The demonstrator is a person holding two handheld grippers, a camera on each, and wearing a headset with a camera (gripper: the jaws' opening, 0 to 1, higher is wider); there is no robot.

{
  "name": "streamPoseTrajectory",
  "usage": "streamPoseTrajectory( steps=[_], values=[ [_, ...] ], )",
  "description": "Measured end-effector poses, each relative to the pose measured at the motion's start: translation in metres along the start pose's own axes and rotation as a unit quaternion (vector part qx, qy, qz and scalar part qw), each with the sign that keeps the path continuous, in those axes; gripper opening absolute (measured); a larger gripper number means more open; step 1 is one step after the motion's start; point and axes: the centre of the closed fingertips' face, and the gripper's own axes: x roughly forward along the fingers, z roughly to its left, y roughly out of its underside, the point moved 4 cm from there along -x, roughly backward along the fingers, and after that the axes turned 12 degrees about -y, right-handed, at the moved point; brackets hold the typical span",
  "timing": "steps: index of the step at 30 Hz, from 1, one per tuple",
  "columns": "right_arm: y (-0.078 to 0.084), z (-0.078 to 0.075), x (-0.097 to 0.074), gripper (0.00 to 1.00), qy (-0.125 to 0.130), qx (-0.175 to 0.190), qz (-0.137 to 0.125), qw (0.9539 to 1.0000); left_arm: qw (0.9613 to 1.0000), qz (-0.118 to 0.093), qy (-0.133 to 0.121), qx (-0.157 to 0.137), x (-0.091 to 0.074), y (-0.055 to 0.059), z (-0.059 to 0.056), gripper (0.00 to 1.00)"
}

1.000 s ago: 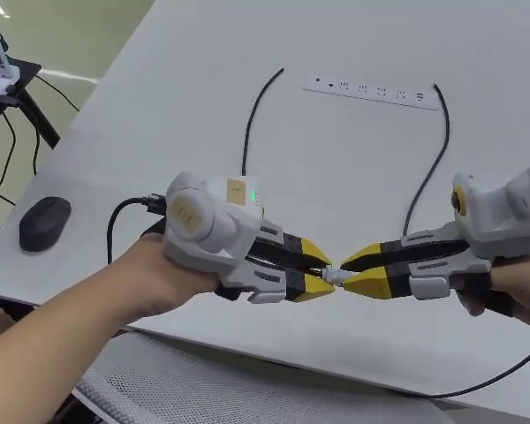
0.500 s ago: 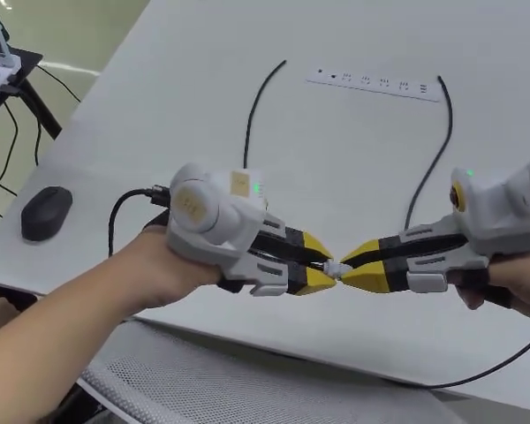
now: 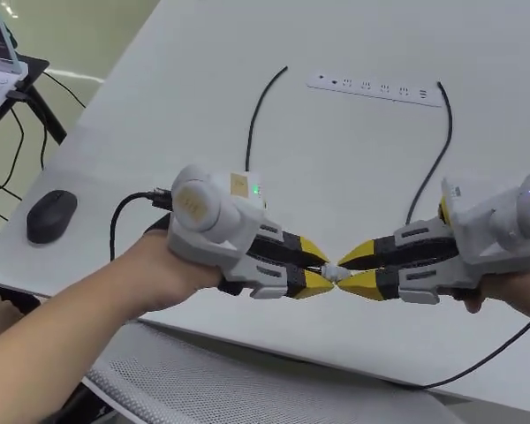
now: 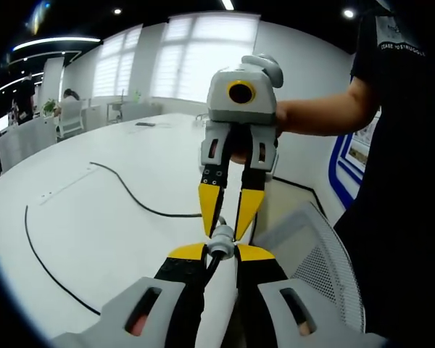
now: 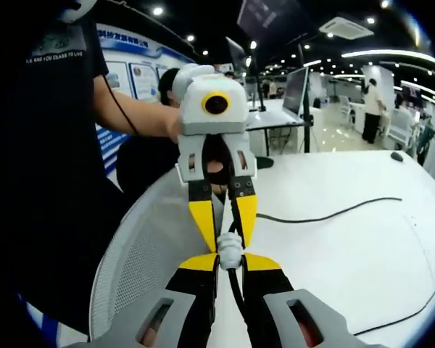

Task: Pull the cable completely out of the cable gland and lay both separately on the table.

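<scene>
White cable gland [image 3: 333,273] stays clamped between left tool [image 3: 318,269] and right tool [image 3: 352,270], tips meeting as before; cable [image 5: 236,281] is not visibly withdrawn, so extraction remains outstanding.

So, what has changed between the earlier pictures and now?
The right hand-held gripper seems to have rolled slightly about its own axis. Nothing was taken or released: it and the left hand-held gripper stay shut, tip to tip, on the cable gland, with the cable still in it.

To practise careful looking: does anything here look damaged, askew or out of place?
Nothing stands out: left claw and right claw pinch the gland and its cable; power strip and mouse lie flat on the table.
</scene>
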Motion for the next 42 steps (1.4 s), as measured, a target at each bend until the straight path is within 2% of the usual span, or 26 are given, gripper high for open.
streamPoseTrajectory(
  steps=[4,12,14,18,21,25,33,37,39,42],
  values=[
    [-0.001,0.003,0.003,0.07,0.022,-0.033,0.028,0.9988,0.9999,0.001,-0.001,-0.010,-0.001,0.001,0.000,0.15],
    [-0.001,0.005,0.006,0.07,0.052,-0.064,0.054,0.9951,0.9996,-0.001,-0.003,-0.028,-0.003,0.004,-0.002,0.15],
    [-0.003,0.007,0.005,0.07,0.067,-0.083,0.067,0.9920,0.9989,-0.003,-0.001,-0.046,-0.004,0.002,-0.003,0.15],
    [-0.003,0.009,0.004,0.08,0.091,-0.105,0.075,0.9875,0.9984,-0.010,0.001,-0.056,-0.005,0.001,-0.002,0.15],
    [0.000,0.010,0.006,0.08,0.108,-0.132,0.089,0.9814,0.9979,-0.008,0.000,-0.065,-0.003,0.002,-0.003,0.15],
    [0.001,0.011,0.008,0.08,0.120,-0.142,0.093,0.9781,0.9968,-0.005,-0.001,-0.080,-0.002,0.004,-0.003,0.15],
    [0.000,0.009,0.007,0.08,0.131,-0.151,0.094,0.9754,0.9970,-0.005,-0.002,-0.077,-0.003,0.003,-0.003,0.15],
    [-0.002,0.008,0.006,0.08,0.134,-0.147,0.087,0.9762,0.9973,-0.008,-0.005,-0.073,-0.004,0.001,-0.001,0.15],
    [-0.002,0.006,0.006,0.09,0.130,-0.131,0.082,0.9795,0.9978,-0.007,-0.006,-0.066,-0.005,0.001,-0.001,0.15],
    [-0.003,0.003,0.004,0.09,0.139,-0.129,0.085,0.9782,0.9978,-0.016,-0.010,-0.064,-0.006,-0.002,0.000,0.15]
  ],
)
